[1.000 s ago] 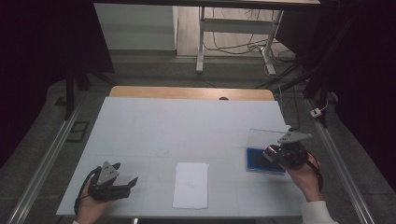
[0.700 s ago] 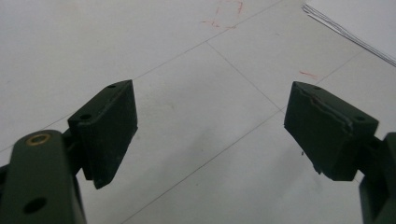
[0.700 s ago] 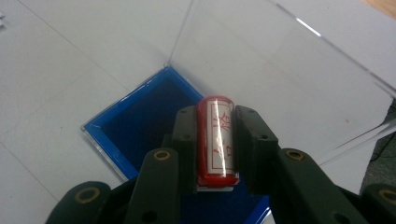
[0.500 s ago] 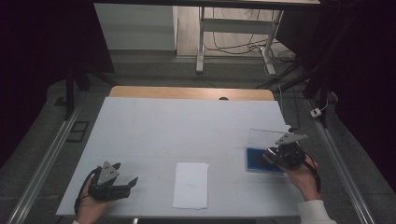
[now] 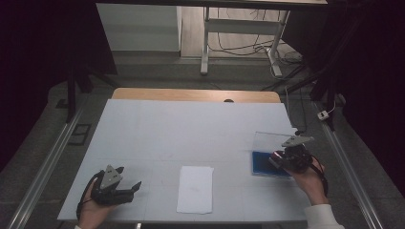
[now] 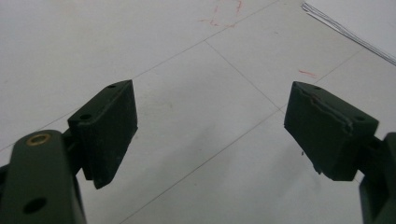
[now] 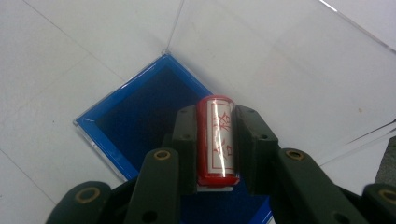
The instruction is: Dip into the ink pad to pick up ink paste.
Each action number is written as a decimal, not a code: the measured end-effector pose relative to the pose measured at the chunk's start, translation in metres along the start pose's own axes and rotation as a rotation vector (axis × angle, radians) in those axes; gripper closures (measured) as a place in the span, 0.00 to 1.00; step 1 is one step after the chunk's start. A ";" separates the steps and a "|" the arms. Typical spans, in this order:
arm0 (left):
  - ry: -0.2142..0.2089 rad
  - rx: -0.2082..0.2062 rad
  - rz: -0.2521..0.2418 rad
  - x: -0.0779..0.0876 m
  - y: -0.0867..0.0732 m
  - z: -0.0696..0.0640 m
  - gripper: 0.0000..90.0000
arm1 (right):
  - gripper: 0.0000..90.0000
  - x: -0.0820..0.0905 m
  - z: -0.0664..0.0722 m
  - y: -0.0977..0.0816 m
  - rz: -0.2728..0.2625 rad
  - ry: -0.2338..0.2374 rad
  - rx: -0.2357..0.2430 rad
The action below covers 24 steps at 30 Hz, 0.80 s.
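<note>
My right gripper [image 7: 215,140] is shut on a red cylindrical stamp [image 7: 215,140] with a white label bearing red characters. It hangs just over a blue ink pad box [image 7: 135,116] whose clear lid [image 7: 289,60] stands open behind it. From above, the right gripper [image 5: 279,158] sits at the box [image 5: 263,163] on the table's right side. My left gripper [image 5: 131,187] rests near the front left corner, jaws wide apart with nothing between them; its pads [image 6: 112,126] hover over bare white table. A white sheet of paper [image 5: 195,188] lies at the front centre.
The white table top [image 5: 191,133] has faint seam lines and small red marks [image 6: 219,16]. A corner of the paper [image 6: 355,23] lies beyond the left gripper. A wooden strip [image 5: 191,94] edges the far side; metal rails [image 5: 43,167] run along both sides.
The right gripper with the stamp has shifted slightly down over the ink pad box. The left gripper has stayed where it was.
</note>
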<state>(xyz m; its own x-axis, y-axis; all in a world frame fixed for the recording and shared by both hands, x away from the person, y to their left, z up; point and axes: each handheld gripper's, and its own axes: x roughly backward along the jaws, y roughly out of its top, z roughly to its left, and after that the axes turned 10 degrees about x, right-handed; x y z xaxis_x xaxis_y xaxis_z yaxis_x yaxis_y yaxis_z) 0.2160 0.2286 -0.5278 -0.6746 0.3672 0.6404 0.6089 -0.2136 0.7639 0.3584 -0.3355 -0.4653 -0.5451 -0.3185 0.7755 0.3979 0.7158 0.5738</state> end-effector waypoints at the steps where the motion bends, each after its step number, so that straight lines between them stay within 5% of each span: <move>1: 0.001 0.000 0.000 0.000 0.000 0.000 0.19 | 0.78 0.000 0.000 0.000 0.002 0.000 -0.002; 24: 0.007 0.002 -0.011 0.002 0.000 -0.001 0.19 | 0.79 -0.005 -0.002 -0.004 0.004 0.018 -0.023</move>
<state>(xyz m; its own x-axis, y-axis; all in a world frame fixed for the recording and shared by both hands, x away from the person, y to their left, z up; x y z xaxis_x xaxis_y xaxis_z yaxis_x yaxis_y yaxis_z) 0.2143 0.2287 -0.5263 -0.6844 0.3630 0.6323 0.6020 -0.2079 0.7709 0.3607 -0.3384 -0.4708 -0.5303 -0.3272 0.7821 0.4170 0.7026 0.5766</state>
